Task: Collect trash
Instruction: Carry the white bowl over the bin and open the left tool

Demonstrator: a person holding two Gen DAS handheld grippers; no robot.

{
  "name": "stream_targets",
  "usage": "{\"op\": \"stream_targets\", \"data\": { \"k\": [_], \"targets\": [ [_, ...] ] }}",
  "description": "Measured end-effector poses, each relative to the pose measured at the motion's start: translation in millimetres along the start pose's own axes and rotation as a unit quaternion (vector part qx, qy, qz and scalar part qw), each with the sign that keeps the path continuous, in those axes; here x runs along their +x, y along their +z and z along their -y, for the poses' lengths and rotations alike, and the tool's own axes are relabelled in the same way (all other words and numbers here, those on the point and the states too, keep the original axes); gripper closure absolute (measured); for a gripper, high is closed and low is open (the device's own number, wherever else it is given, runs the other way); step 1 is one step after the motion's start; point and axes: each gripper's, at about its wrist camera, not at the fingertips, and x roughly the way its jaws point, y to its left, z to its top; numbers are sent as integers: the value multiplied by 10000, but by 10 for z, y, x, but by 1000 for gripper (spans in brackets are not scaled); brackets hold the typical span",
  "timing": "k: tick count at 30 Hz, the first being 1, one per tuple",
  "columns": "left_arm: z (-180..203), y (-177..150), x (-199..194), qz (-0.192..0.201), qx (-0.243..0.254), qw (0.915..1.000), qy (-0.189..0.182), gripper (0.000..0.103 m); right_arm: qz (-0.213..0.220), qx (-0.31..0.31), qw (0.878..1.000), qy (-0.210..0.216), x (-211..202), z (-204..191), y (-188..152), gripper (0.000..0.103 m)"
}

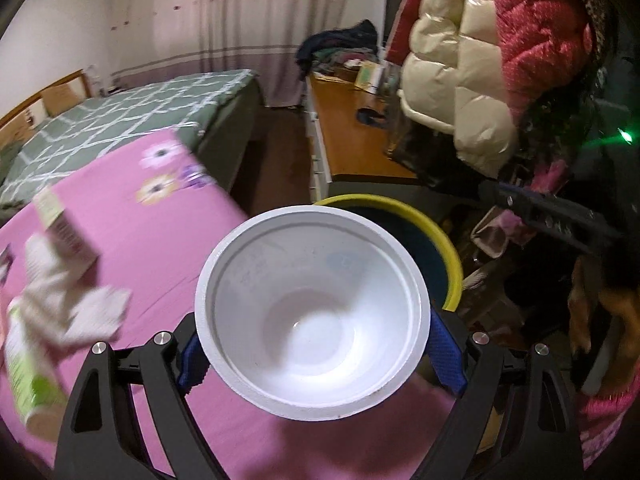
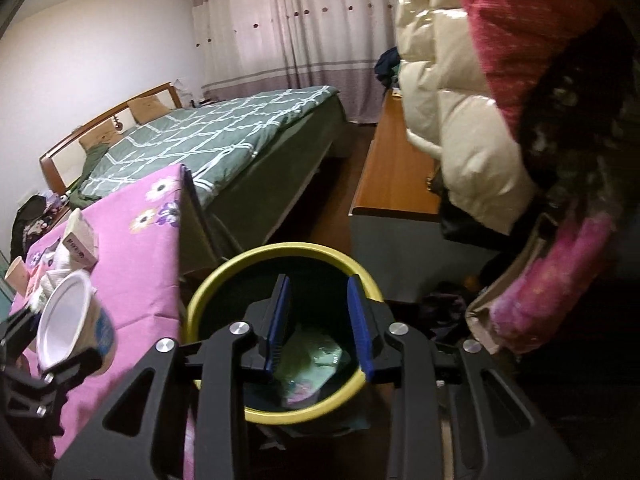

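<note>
My left gripper point(image 1: 316, 344) is shut on a white paper bowl point(image 1: 312, 308), its mouth facing the camera, held above the pink tablecloth near the table's edge. The same bowl shows at the left of the right wrist view point(image 2: 64, 320), tilted, with a blue-printed side. A dark bin with a yellow rim point(image 1: 436, 232) stands on the floor just beyond the bowl. My right gripper point(image 2: 320, 324) is open and empty, its blue pads over the bin's mouth point(image 2: 224, 284). Green and pale wrappers point(image 2: 316, 364) lie inside the bin.
On the pink floral tablecloth point(image 1: 160, 240) lie crumpled tissue point(image 1: 68, 304), a small carton point(image 1: 64, 228) and a green bottle point(image 1: 24, 372). A bed with a green quilt point(image 2: 208, 144) is behind. A wooden desk point(image 1: 352, 128) and hanging puffer jackets point(image 1: 472, 72) are right.
</note>
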Motion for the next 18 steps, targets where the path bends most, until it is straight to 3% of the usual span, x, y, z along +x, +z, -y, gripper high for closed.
{"op": "stream_targets", "data": {
  "k": [7,11,13,18],
  "targets": [
    [261,302,534,-238,66,9994,-245,16,-113,178,9995,-251,-9,263,-115,68],
    [351,411,803,-317,141,9992,-205,14,-169,256,9991,-307,-4,337,-169,63],
    [352,437,882,-340,124,9991,-222,8,-197,278,9990,-292,3,337,-185,63],
    [275,480,802,-263,-54,9994,-216,8,-204,231,9992,-247,-18,285,-195,62]
  ]
}}
